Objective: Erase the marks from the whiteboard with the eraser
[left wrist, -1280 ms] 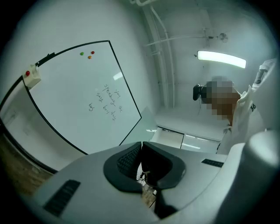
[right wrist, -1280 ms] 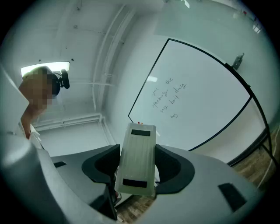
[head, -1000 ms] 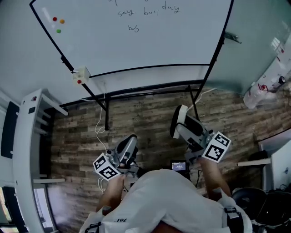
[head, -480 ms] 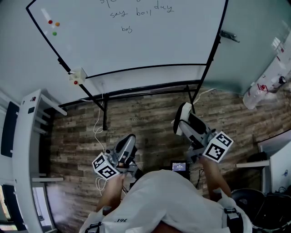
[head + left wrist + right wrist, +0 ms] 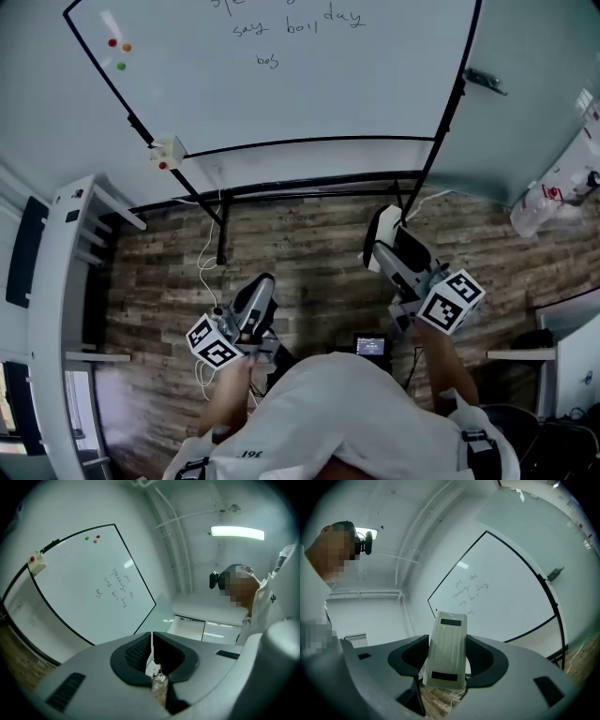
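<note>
Holding the eraser [image 5: 446, 644] upright between its two jaws, the right claw [image 5: 446, 662] hangs low in front of the whiteboard [image 5: 309, 94], well apart from its surface and below its bottom edge in the head view, over the wooden floor [image 5: 309, 239] at the foot of the board's stand. The eraser's pale ribbed back faces the right gripper view, and its far end points up toward the board. The left claw [image 5: 151, 652] has its jaws pressed almost together, with only a thin slit between them and nothing caught in it; it sits lower and further from the whiteboard than the right claw, carried near the person's body. On the whiteboard, the handwritten marks [image 5: 295, 26] run in a few short lines across the upper middle, and every line reads whole, with no wiped patch that I can see; three small coloured magnets [image 5: 119, 49] sit near the board's upper left corner. By my reading the task is at its opening: the eraser is in hand, but no wiping is done, and all the writing is left to clear
</note>
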Available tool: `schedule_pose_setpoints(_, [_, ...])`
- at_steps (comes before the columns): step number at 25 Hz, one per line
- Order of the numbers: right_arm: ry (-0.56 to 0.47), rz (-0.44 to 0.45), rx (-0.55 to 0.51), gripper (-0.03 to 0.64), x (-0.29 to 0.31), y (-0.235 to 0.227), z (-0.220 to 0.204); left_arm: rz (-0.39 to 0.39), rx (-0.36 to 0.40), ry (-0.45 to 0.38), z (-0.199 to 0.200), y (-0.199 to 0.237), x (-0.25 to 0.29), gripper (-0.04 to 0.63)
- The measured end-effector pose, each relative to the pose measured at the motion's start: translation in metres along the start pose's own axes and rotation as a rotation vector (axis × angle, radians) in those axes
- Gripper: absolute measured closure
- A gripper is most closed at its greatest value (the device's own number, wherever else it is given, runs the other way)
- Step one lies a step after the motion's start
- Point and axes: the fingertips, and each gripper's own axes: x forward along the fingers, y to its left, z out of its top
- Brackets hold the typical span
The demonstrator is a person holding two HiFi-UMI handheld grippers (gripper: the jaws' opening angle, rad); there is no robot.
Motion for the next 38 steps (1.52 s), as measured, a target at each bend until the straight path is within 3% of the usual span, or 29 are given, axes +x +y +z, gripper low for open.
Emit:
schedule_pose_setpoints(10, [0.038,-0.008,-0.093,0.35,0.045,-0.015,0.007,0.064,0.079,0.004,0.019,0.023,0.011,0.584])
schedule_pose_setpoints(19, [0.028,-0.009,-0.161,0.35,0.127,-0.011,0.019,-0.059,0.117,0.043,0.065,0.074,0.035,0.584])
schedule_pose_setpoints(23, [-0.001,0.002,-0.183,0.35,0.182,-0.003,0.029,-0.112,0.065,0.119,0.097,0.113,0.042,0.589])
schedule_pose_setpoints(26, [-0.021,-0.017,-0.2,0.35,0.22,0.004,0.034,-0.152,0.096,0.149,0.122,0.135,0.039,0.589])
schedule_pose_setpoints(31, [-0.024,-0.084,-0.263,0.35,0.272,0.009,0.034,-0.165,0.163,0.082,0.167,0.176,0.033,0.589])
schedule_pose_setpoints(38, [-0.052,-0.184,-0.344,0.35,0.323,0.009,0.037,-0.175,0.096,0.073,0.2,0.231,0.029,0.589])
